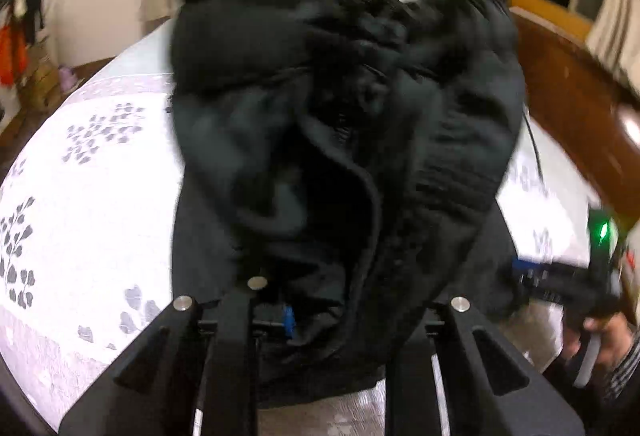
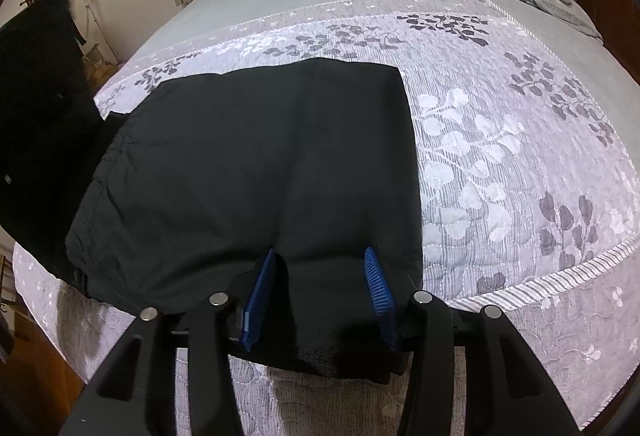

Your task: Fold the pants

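Pants (image 2: 248, 172) flat on bed quilt (image 2: 500, 156), near edge. Right claw (image 2: 320, 296) open, blue pads either side of the near hem. Left claw (image 1: 336, 316) buried under bunched black fabric; can't tell its state.

Black pants (image 2: 256, 164), grey leaf-patterned quilt (image 2: 500, 156)

Left gripper (image 1: 320, 300) clamped, raised, fabric bunched in jaws. Right gripper (image 2: 320, 296) spread wide, low, level.
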A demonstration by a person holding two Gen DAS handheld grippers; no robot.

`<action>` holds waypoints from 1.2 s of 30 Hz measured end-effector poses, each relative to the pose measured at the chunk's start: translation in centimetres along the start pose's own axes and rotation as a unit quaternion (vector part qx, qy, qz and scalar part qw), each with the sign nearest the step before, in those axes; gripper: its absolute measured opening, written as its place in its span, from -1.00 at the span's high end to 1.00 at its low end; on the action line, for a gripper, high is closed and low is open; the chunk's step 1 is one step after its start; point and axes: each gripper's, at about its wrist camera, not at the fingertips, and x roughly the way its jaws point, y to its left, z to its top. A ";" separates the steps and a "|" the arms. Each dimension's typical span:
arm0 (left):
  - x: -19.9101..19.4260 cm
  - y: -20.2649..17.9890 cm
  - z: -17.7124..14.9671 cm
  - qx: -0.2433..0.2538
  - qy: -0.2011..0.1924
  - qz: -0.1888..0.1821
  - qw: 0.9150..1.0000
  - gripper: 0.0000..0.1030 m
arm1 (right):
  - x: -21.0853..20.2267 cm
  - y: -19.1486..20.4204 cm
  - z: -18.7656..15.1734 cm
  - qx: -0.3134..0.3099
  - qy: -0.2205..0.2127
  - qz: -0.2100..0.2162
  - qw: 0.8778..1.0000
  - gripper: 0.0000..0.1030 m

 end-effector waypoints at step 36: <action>2.9 -5.5 -3.4 0.003 0.087 0.012 0.996 -0.75 | 0.3 8.0 7.4 0.016 0.039 0.111 0.993 -0.57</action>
